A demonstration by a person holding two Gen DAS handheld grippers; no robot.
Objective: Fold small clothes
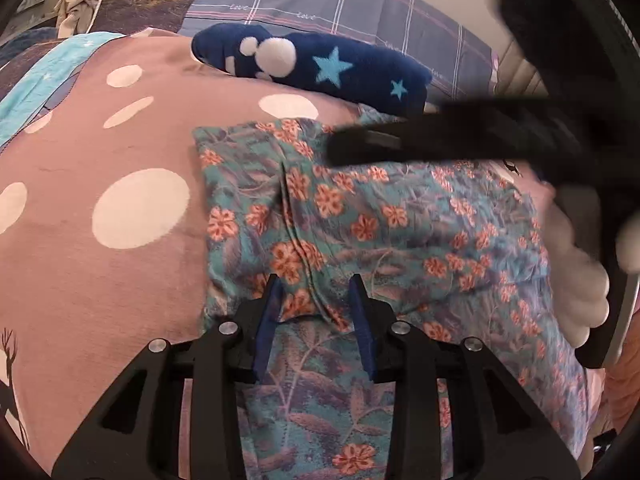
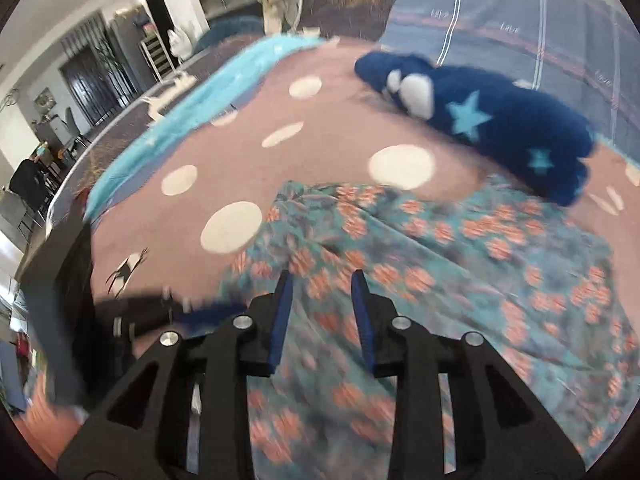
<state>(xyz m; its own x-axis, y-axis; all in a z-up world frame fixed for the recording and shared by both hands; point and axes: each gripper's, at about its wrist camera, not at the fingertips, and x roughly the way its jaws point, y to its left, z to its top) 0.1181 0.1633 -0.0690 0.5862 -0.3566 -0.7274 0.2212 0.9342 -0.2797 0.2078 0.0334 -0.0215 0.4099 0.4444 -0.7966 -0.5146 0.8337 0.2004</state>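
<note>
A teal floral garment (image 1: pixel 380 216) with orange flowers lies folded on the pink dotted bedcover (image 1: pixel 100 280). My left gripper (image 1: pixel 317 296) hovers over its near edge, jaws apart. A raised crease of the cloth runs between the fingers, and the pads do not press on it. The right gripper crosses the left wrist view as a blurred black bar (image 1: pixel 420 144) above the garment's far side. In the right wrist view the right gripper (image 2: pixel 321 288) stands open over the floral garment (image 2: pixel 460 272), with nothing held. The left gripper (image 2: pixel 180 316) shows blurred at the lower left.
A navy plush garment with light blue stars (image 1: pixel 340 68) (image 2: pixel 480 120) lies just behind the floral one. A grey plaid pillow (image 1: pixel 340 0) sits beyond it. A turquoise cloth (image 1: pixel 36 80) lies at the far left. The bed's left edge (image 2: pixel 60 196) drops off to the room.
</note>
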